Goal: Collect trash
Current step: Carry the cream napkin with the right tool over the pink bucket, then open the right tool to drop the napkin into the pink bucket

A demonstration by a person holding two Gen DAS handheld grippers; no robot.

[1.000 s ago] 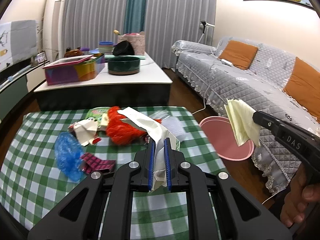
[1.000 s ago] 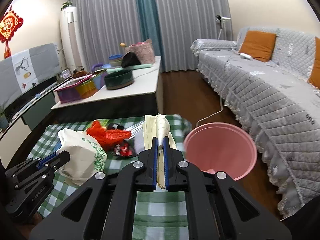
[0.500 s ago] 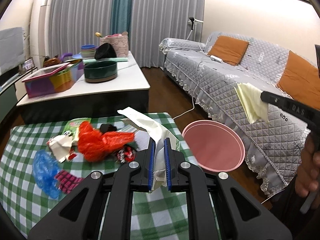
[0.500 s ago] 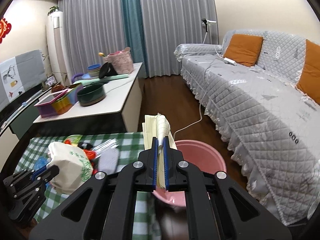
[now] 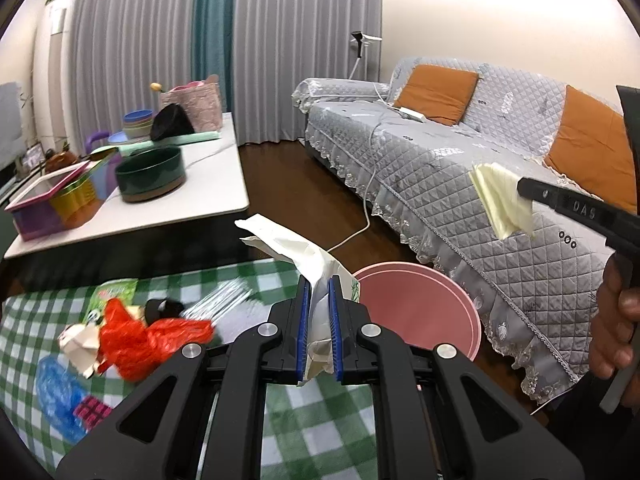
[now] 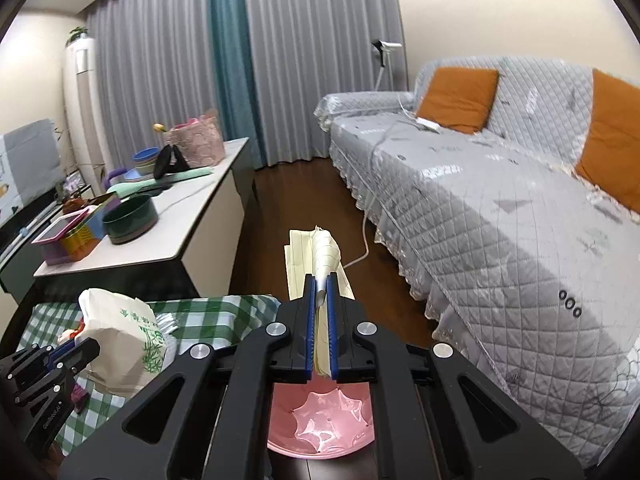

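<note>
My left gripper [image 5: 319,282] is shut on a white paper bag with green print [image 5: 288,246], held over the right end of the green-checked table [image 5: 312,420]. My right gripper [image 6: 321,280] is shut on folded pale yellow paper [image 6: 304,256] and hangs above the pink bin [image 6: 320,424] on the floor. In the left wrist view the bin [image 5: 420,308] stands just past the table's right edge. On the table lie a red plastic bag [image 5: 144,336], blue plastic [image 5: 56,384], crumpled paper [image 5: 78,340] and a magenta wrapper [image 5: 90,408].
A grey quilted sofa [image 6: 500,220] with orange cushions runs along the right. A low white table [image 5: 192,200] with a dark green bowl [image 5: 150,174] and boxes stands behind the checked table. A white cable [image 5: 360,228] trails over the dark wood floor.
Both grippers have swung right, away from the table's middle. The right one with its yellow paper now hangs over the pink bin. The left one with the bag has come nearer the bin.
</note>
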